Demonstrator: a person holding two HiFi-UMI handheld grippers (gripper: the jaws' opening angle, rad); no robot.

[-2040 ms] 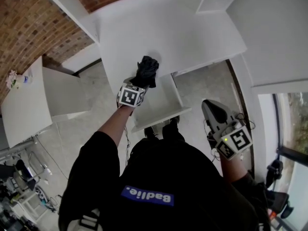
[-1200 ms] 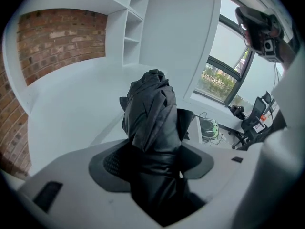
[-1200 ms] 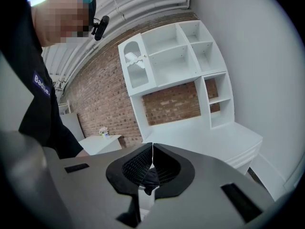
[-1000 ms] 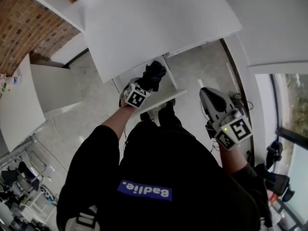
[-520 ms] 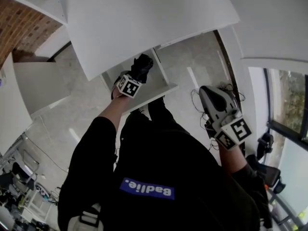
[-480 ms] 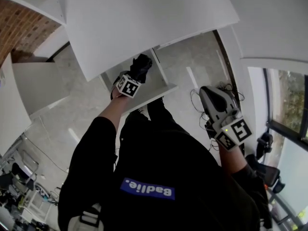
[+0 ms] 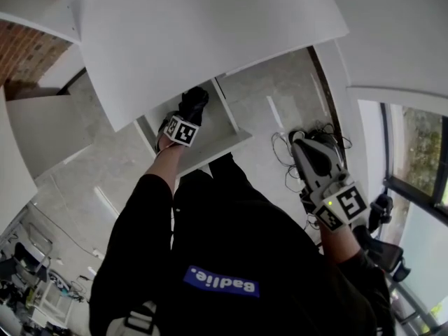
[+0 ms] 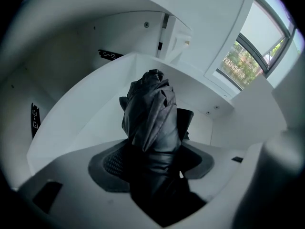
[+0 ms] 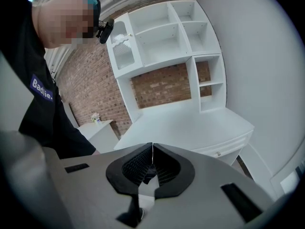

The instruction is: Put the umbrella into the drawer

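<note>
A folded black umbrella (image 8: 151,113) sticks out from between the jaws of my left gripper (image 8: 153,161), which is shut on it. In the head view the umbrella (image 7: 193,103) and left gripper (image 7: 183,120) hang steeply down inside the open white drawer (image 7: 224,140) under the desk top. The left gripper view shows the drawer's white walls (image 8: 71,109) around the umbrella. My right gripper (image 9: 152,157) is shut with nothing in it; in the head view this right gripper (image 7: 304,144) hangs to the right, apart from the drawer.
The white desk top (image 7: 203,33) overhangs the drawer. Cables (image 7: 294,142) lie on the floor at the right. A white shelf unit (image 9: 162,37) against a brick wall (image 9: 164,85) and a small white cabinet (image 9: 97,130) show in the right gripper view. My legs stand just before the drawer front.
My left gripper has sunk with the umbrella, from above the desk edge down into the open drawer. The right gripper has dropped a little, staying shut.
</note>
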